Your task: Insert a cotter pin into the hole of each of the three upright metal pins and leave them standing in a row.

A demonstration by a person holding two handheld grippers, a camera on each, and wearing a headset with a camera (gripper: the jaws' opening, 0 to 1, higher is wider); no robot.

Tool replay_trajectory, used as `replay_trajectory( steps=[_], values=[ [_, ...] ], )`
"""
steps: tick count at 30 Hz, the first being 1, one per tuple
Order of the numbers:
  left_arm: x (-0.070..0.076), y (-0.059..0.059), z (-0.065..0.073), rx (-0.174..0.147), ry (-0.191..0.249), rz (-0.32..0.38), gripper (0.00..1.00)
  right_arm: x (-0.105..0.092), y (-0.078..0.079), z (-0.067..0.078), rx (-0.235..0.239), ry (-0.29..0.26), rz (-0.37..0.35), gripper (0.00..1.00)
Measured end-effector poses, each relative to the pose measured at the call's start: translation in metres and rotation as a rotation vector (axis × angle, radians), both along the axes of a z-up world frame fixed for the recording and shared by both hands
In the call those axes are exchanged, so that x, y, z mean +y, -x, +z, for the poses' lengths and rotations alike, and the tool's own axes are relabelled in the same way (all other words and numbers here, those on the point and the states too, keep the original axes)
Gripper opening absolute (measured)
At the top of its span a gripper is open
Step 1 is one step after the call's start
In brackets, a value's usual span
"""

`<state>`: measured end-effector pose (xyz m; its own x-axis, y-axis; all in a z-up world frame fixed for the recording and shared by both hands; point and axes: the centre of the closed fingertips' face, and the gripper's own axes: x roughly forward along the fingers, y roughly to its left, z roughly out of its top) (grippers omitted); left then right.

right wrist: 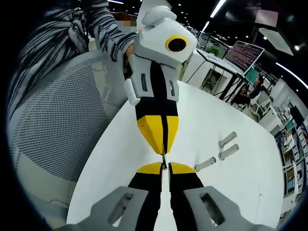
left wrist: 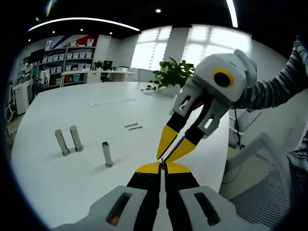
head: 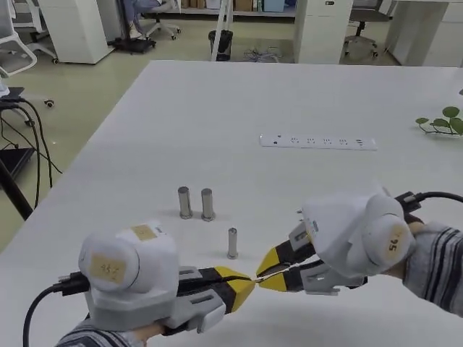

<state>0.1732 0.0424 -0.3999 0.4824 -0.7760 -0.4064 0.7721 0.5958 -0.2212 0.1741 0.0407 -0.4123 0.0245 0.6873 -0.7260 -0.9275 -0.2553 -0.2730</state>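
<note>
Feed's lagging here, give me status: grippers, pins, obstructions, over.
Left gripper and right gripper tip to tip, both shut on one cotter pin. Three metal pins upright, two paired, one apart. Nothing between them and the grippers.

White workbench, office chair, shelving, bright windows, ceiling light

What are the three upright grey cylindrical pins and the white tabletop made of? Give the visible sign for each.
Three upright grey cylindrical pins: apparently bare metal, perhaps steel; silvery sheen with lengthwise highlights. White tabletop: smooth, matte, possibly laminate or painted board; even colour, soft glare, no grain.
</note>
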Motion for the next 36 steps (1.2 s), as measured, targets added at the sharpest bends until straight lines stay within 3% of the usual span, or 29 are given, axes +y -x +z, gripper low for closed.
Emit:
replay_trajectory(
  steps=[6, 11, 17, 23, 27, 31, 32, 33, 36],
  values=[
    [-0.003, 0.003, 0.003, -0.037, -0.029, -0.070, 0.00, -0.001, 0.004, -0.003, 0.011, 0.015, 0.011, 0.00],
    [-0.003, 0.006, 0.002, -0.041, -0.046, -0.101, 0.00, -0.001, 0.007, -0.003, 0.017, 0.021, 0.020, 0.00],
    [0.000, 0.006, 0.000, -0.043, -0.063, -0.091, 0.00, 0.000, 0.008, -0.002, 0.010, 0.034, 0.024, 0.00],
    [0.004, 0.003, -0.005, -0.060, -0.088, -0.048, 0.00, 0.000, 0.005, -0.001, 0.012, 0.027, 0.003, 0.00],
    [0.010, -0.005, -0.005, -0.073, -0.083, 0.009, 0.09, -0.002, -0.002, 0.000, -0.008, 0.022, -0.033, 0.00],
    [0.016, -0.013, -0.005, -0.101, -0.107, 0.053, 0.14, -0.006, -0.017, -0.002, -0.026, 0.031, -0.112, 0.00],
    [0.020, -0.018, -0.004, -0.136, -0.137, 0.073, 0.14, -0.006, -0.021, -0.003, -0.028, 0.029, -0.131, 0.00],
    [0.021, -0.019, -0.003, -0.147, -0.142, 0.082, 0.15, -0.007, -0.025, -0.003, -0.027, 0.027, -0.153, 0.00],
    [0.026, -0.024, -0.003, -0.160, -0.153, 0.121, 0.17, -0.009, -0.036, -0.003, -0.013, 0.012, -0.229, 0.00]
  ],
)
